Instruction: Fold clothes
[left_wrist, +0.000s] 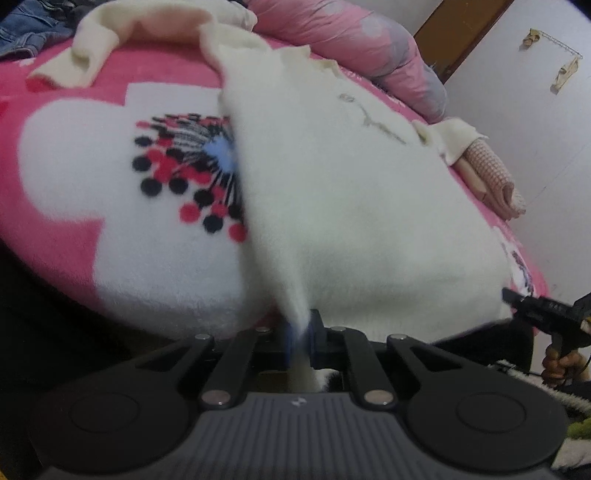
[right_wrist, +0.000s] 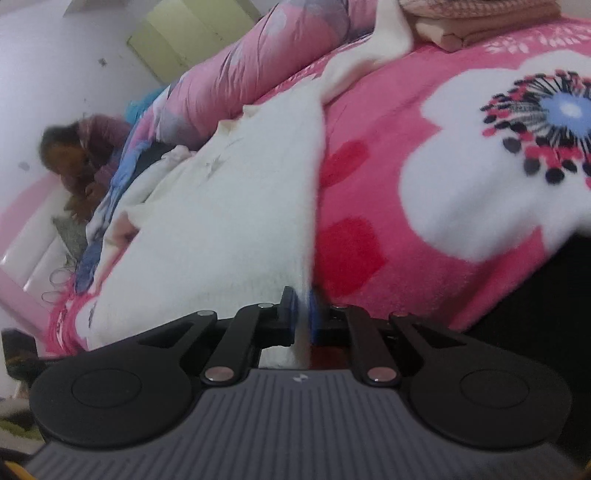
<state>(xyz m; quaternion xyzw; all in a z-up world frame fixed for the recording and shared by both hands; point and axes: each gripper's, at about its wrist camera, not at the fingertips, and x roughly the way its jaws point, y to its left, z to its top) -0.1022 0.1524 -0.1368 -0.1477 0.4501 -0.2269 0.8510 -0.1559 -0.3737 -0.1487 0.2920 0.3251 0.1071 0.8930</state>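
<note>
The garment is fuzzy white, its sleeves a creamier off-white. Under it the bed's blanket is hot pink, patterned with big white flowers whose pale blue centres throw black lines tipped with red and black dots. A pink and grey quilt lies along the bed's far edge. Both claws are black with blue pads

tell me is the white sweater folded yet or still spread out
Spread out: the white sweater lies flat on the bed, sleeves out, with both grippers clamped on its near hem.
</note>
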